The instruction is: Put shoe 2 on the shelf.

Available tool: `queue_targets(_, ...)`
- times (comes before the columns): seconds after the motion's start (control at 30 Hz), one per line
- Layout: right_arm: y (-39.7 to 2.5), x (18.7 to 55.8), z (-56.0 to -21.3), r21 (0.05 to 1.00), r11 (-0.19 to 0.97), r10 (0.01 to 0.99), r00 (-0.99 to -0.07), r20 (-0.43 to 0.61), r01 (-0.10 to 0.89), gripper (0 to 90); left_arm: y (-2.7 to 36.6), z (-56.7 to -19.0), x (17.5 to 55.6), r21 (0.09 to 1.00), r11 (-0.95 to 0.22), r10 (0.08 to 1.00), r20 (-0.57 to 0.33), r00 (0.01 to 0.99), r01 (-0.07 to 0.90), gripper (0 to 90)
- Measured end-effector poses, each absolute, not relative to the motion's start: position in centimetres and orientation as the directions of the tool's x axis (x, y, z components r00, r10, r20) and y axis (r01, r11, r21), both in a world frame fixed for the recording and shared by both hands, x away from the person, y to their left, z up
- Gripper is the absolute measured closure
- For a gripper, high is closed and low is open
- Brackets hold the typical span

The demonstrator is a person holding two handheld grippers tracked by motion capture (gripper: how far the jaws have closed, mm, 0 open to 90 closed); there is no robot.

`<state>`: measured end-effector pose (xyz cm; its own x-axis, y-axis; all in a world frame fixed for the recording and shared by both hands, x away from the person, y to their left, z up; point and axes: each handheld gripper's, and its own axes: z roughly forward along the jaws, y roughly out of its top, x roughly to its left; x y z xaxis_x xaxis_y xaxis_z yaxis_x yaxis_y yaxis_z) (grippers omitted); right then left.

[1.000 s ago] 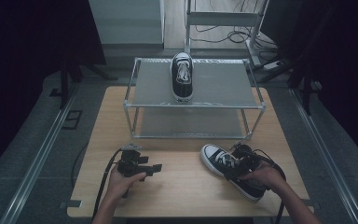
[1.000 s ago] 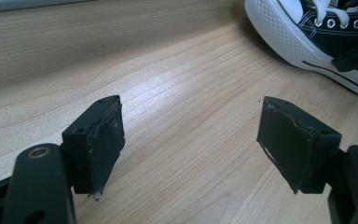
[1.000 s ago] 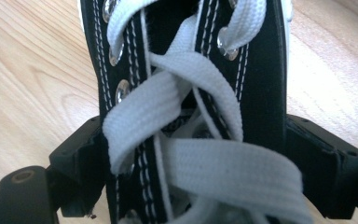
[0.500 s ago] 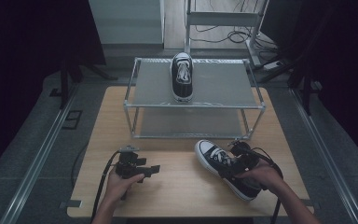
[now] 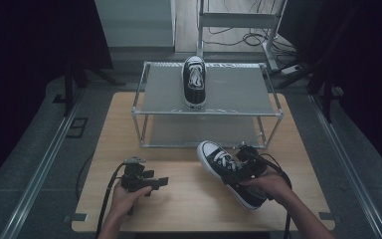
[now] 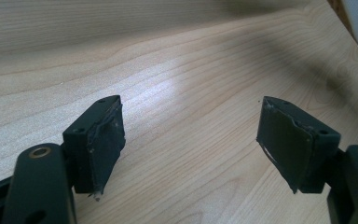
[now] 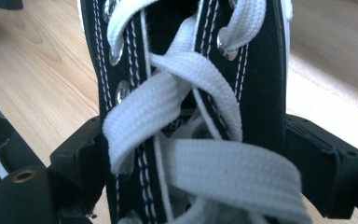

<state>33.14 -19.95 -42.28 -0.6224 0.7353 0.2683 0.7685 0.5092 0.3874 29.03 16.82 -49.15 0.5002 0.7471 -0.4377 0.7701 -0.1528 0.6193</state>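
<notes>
The right tongs [image 5: 242,169] are clamped on a black sneaker [image 5: 226,172] with a white toe cap and white laces, gripping it across the laced upper. In the right gripper view the two black jaws press against the sneaker's [image 7: 186,107] sides, with the crossed laces [image 7: 177,93] and metal eyelets between them. In the high view this sneaker sits at the front right of the bench [image 5: 189,209], just in front of the rack [image 5: 144,112], its toe pointing back and left toward the rack's lower level and its heel toward the person. Whether the sole rests on the bench or is lifted off it I cannot tell. The right hand [image 5: 268,184] wraps the gripper body beside the sneaker's heel, and a cable trails from it toward the person.

The left tongs [image 5: 156,182] are released, jaws wide apart and holding nothing. They lie low over the front left of the bench, pointing right, well apart from the sneaker. In the left gripper view only bare pale wood [image 6: 186,93] lies between the jaws. The left hand [image 5: 124,196] holds that gripper from behind.

A second sneaker [image 5: 195,82] stands upright on the rack's top shelf, toe toward the person
</notes>
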Motion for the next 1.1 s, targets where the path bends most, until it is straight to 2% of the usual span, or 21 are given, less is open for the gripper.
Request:
queue_targets(0.5,-20.0,33.1,-40.5,0.421,0.468,0.736,-0.606,0.302,0.777,14.7,16.9,-49.2,29.1,0.617,-0.143,0.747,-0.446,0.493,0.774,23.1)
queue_targets(1.1,-19.9,33.1,-34.0,0.504,0.409,0.691,-0.619,0.373,0.761,14.8,17.1,-49.2,29.1,0.615,-0.134,0.743,-0.457,0.490,0.777,23.2)
